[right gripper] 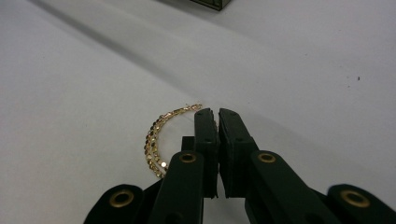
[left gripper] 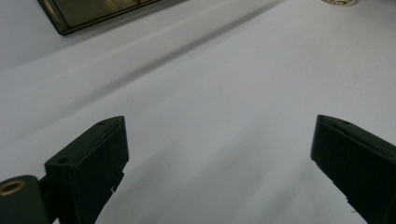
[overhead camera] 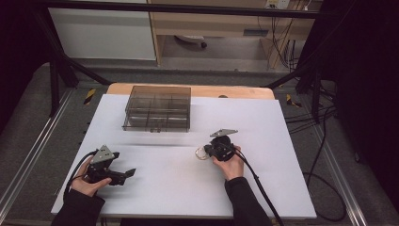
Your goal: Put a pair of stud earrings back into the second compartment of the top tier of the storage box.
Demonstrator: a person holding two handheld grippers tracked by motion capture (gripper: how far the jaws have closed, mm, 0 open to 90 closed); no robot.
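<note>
A thin gold chain [right gripper: 156, 140] lies curved on the white table sheet [overhead camera: 179, 183], right of centre; in the high view the chain [overhead camera: 201, 153] is a small loop. My right gripper [right gripper: 212, 111] is shut just over it. Its jaws are pressed together, and the chain's upper end reaches the tip of one jaw from the side. Part of the chain is hidden under the jaws. That right gripper [overhead camera: 209, 150] is held in a hand and points left. My left gripper [left gripper: 219, 140] is open over bare sheet, and in the high view the left gripper [overhead camera: 128, 174] sits at the front left.
A smoky clear plastic organiser box [overhead camera: 157, 108] with several compartments stands at the back of the sheet, lid down; its corner [left gripper: 88, 14] is in the left gripper view. Black cables trail off the table's right side [overhead camera: 320, 155]. Metal frame legs flank the table.
</note>
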